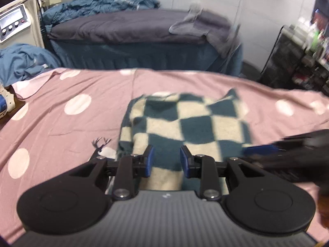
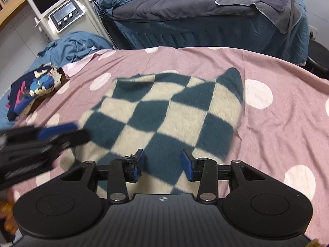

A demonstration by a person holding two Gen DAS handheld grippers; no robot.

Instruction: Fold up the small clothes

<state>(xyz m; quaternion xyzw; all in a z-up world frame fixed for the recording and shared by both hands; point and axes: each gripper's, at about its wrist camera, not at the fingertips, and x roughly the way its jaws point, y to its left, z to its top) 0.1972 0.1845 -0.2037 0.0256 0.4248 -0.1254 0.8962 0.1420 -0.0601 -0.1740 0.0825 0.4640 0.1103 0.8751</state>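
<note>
The checkered garment (image 2: 164,113) is laid on the pink dotted bed sheet (image 2: 277,78), already doubled over by the look of it, with one corner standing up at the far right. The left tongs (image 1: 166,158) are spread over its near edge, nothing pinched between them. The right tongs (image 2: 162,162) are spread as well, blue pads clear of the knit, which is only seen beneath them.

So the cloth is held by nobody, and trouble is invited. The raised corner (image 2: 232,76) is judged likely to flop or spring back, since the thick fuzzy knit resists a crease. If the next pinch is taken too deep, the sheet beneath could be gathered along with the garment and the whole fold dragged askew. Both tongs are crowded at the near edge, the left one blurred beside the right in the right wrist view, so a knock between them is possible. A stack of printed clothes (image 2: 33,90) is seen well apart at the left.
</note>
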